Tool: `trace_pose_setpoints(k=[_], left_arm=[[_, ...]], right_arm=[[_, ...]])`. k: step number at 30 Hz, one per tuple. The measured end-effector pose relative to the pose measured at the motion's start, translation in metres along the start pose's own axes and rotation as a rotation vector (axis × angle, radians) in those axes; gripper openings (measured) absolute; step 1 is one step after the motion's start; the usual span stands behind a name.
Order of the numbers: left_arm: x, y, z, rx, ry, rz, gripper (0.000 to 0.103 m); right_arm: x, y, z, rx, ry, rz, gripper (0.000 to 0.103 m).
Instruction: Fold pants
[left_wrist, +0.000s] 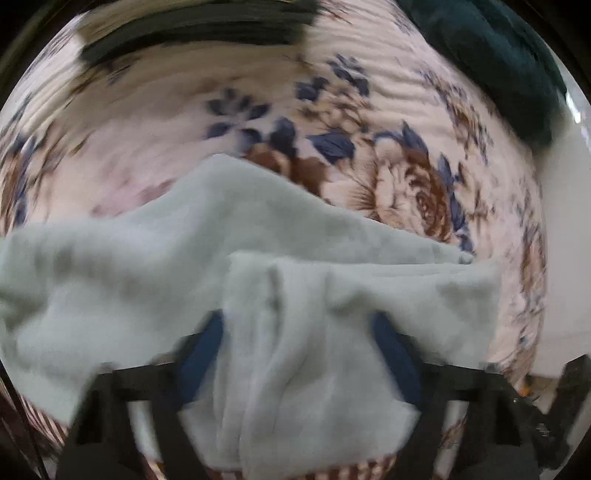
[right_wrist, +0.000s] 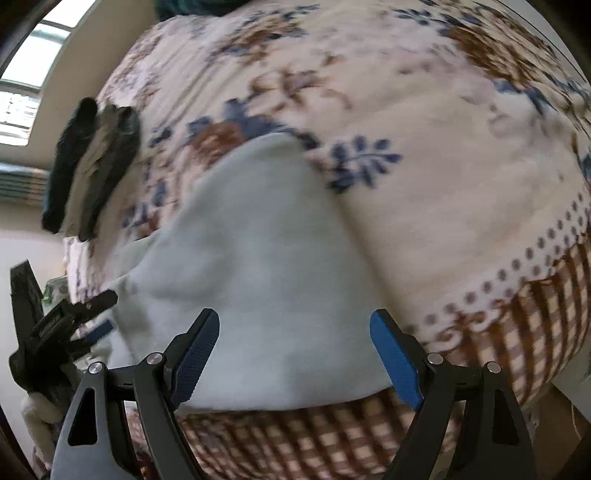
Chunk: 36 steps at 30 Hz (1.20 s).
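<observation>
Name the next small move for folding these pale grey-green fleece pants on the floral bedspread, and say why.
Probably close the right gripper on the near edge of the pale grey-green fleece pants. Its jaws stand wide with nothing clamped, while the left gripper already has a bunch of the fleece between its fingers; the fold likely needs both corners.

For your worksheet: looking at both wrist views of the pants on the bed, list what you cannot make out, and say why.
- Left wrist view: the left gripper's pads are hidden by bunched pants.
- Left wrist view: the dark item at top is blurred beyond naming.
- Right wrist view: the pants' left end is hidden behind the other gripper.
</observation>
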<state>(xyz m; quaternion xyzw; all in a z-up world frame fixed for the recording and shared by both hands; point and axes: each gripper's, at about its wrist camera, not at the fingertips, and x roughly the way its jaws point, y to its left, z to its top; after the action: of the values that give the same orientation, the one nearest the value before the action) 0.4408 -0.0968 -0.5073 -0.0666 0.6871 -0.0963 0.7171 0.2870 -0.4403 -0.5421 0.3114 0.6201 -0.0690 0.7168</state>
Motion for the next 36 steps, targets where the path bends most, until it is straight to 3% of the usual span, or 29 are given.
trace_pose_setpoints(k=[1,7,10,14,16,18,21,26,27,28,30,32,34,36], left_arm=[[0.008,-0.003,0.003,0.025,0.01,0.027,0.022],[-0.004,0.016,0.001,0.058,-0.061,0.093,0.012],[0.009,0.035,0.001,-0.015,0.002,0.063,0.013],[-0.002,0.029,-0.004,-0.011,0.004,0.037,0.022],[-0.008,0.037,-0.011,-0.066,0.039,0.008,0.036],[-0.014,0.044,-0.025,-0.12,0.055,-0.058,0.04],[-0.016,0.055,-0.053,-0.162,0.091,-0.099,0.061],[0.033,0.061,-0.074,-0.214,0.204,-0.153,0.062],[0.035,0.062,-0.074,-0.223,0.187,-0.156,0.061],[0.034,0.061,-0.074,-0.227,0.163,-0.172,0.041],[0.021,0.054,-0.075,-0.194,0.129,-0.211,0.025],[-0.005,0.046,-0.082,-0.155,0.076,-0.218,0.024],[-0.017,0.043,-0.09,-0.149,0.081,-0.235,0.024],[-0.011,0.046,-0.093,-0.144,0.103,-0.202,0.024]], right_arm=[[0.001,-0.003,0.001,0.0,-0.001,-0.006,0.086],[0.002,-0.019,0.006,0.019,0.002,0.003,0.086],[0.006,-0.021,0.004,0.017,0.019,0.01,0.086],[0.014,-0.029,0.004,0.065,0.053,0.039,0.086],[0.014,-0.036,0.001,0.104,0.063,0.062,0.086],[0.011,-0.046,-0.005,0.154,0.073,0.081,0.086],[0.008,-0.062,-0.02,0.252,0.094,0.143,0.086],[0.015,-0.068,-0.041,0.279,0.129,0.137,0.086],[0.019,-0.068,-0.044,0.279,0.14,0.13,0.086],[0.022,-0.067,-0.046,0.281,0.146,0.131,0.086],[0.027,-0.063,-0.047,0.275,0.152,0.127,0.086],[0.027,-0.06,-0.047,0.261,0.144,0.125,0.086],[0.025,-0.056,-0.045,0.246,0.132,0.119,0.086],[0.024,-0.052,-0.042,0.235,0.13,0.108,0.086]])
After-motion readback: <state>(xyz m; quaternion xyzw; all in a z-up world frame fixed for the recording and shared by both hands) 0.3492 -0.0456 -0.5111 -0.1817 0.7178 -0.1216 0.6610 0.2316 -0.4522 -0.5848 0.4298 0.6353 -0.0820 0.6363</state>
